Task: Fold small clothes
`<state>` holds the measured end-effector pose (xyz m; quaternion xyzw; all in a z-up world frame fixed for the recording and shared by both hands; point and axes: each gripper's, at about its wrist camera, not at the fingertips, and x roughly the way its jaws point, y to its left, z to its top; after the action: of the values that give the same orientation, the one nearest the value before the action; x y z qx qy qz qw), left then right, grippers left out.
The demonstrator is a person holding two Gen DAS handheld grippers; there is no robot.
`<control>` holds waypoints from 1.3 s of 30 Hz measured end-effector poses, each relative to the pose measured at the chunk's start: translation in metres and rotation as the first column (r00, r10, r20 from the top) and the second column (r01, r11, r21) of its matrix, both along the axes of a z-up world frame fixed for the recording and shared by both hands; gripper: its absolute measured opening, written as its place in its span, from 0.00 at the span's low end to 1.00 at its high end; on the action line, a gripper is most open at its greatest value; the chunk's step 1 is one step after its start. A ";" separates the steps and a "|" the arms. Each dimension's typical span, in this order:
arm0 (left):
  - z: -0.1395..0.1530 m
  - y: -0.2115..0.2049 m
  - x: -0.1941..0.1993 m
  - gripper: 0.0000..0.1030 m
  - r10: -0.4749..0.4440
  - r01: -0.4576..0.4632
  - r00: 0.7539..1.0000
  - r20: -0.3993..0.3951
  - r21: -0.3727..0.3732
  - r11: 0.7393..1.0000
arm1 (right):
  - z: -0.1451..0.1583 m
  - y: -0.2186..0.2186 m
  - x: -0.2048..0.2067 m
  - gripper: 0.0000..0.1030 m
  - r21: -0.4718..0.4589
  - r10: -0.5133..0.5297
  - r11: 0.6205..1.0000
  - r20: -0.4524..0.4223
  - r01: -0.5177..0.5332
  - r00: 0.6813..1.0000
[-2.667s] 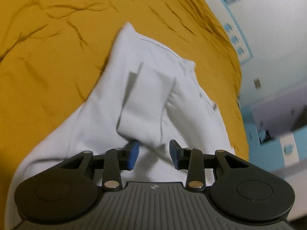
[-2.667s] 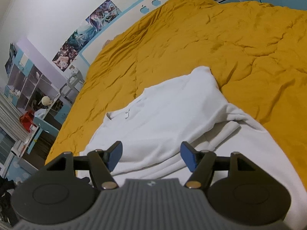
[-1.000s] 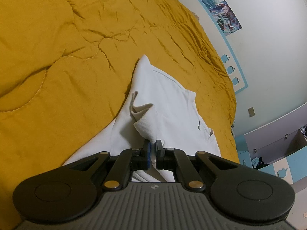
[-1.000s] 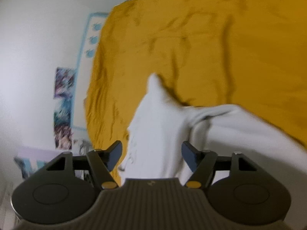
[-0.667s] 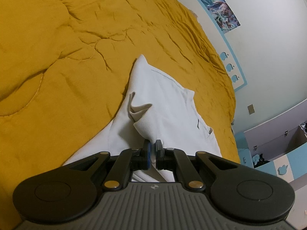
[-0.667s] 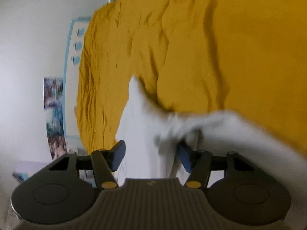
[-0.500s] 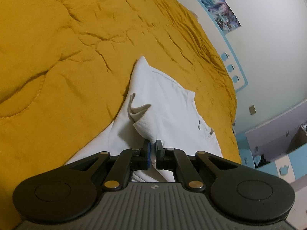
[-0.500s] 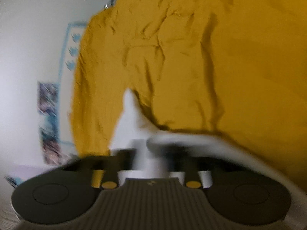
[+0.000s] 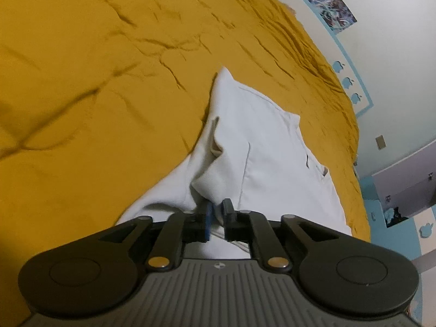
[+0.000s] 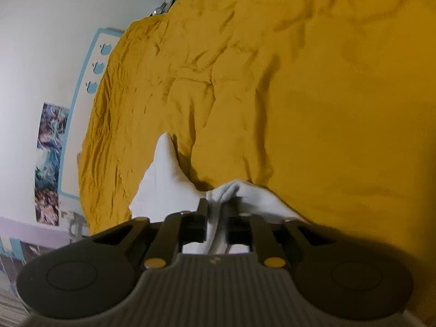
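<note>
**White shirt on the yellow bedspread**

No writing I can read; only blue apple shapes (image 9: 347, 82) and a poster (image 9: 331, 7) on the wall. My left gripper (image 9: 216, 217) has just eased apart, a fold of the white shirt (image 9: 272, 147) between its pads. My right gripper (image 10: 216, 214) has just been opening too, shirt cloth bunched between its fingers. The shirt lies rumpled on the bedspread (image 9: 109, 81).

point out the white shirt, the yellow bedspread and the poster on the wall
white shirt (image 9: 272, 147), left wrist view, flat chest panel
yellow bedspread (image 9: 95, 81), left wrist view, bare wrinkled stretch
poster (image 10: 49, 160), right wrist view, its middle
</note>
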<state>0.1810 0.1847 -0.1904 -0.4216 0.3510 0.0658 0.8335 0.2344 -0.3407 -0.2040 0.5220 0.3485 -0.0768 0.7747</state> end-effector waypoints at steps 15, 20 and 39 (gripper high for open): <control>0.023 -0.018 0.054 0.36 -0.108 0.088 0.992 0.068 0.248 0.965 | 0.036 0.077 0.054 0.34 -0.547 0.438 0.744 -0.033 -0.383 0.898; -0.007 -0.015 0.064 0.24 -0.104 0.103 0.994 -0.011 0.277 0.955 | 0.016 0.071 0.047 0.32 -0.589 0.425 0.711 -0.076 -0.385 0.902; 0.135 -0.023 -0.114 0.56 -0.397 0.324 0.903 0.162 0.350 0.879 | 0.133 0.024 -0.111 0.75 -0.673 0.642 0.587 0.050 -0.449 0.765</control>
<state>0.0668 0.1615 -0.0558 -0.2148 0.3103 -0.0855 0.9221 0.1231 -0.3170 -0.0711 0.1049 0.3299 0.1336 0.9286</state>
